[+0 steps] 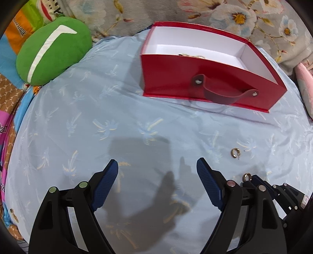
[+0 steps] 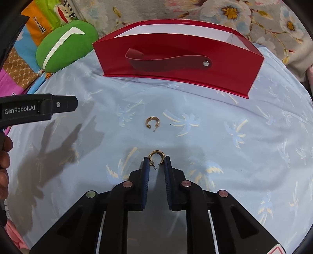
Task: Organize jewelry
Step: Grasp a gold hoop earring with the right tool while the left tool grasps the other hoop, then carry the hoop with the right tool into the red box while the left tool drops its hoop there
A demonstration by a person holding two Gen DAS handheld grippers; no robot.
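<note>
A red box [image 1: 176, 78] with a white inside and a red strap handle stands open on the light blue sheet; it also shows in the right wrist view [image 2: 234, 64]. A bit of gold jewelry [image 1: 192, 56] shows inside it. One gold hoop earring [image 2: 152, 123] lies loose on the sheet, also in the left wrist view [image 1: 235, 153]. My right gripper [image 2: 156, 159] is shut on a second gold hoop earring [image 2: 156, 155] at its fingertips, low over the sheet; that earring shows in the left wrist view too [image 1: 246, 177]. My left gripper [image 1: 157, 165] is open and empty, to the left of both earrings.
A green cushion [image 1: 52, 50] lies at the back left, also in the right wrist view [image 2: 66, 45]. Floral fabric [image 1: 234, 17] lies behind the box. Colourful bedding [image 1: 9, 97] is at the left edge. The left gripper's body [image 2: 37, 108] shows in the right wrist view.
</note>
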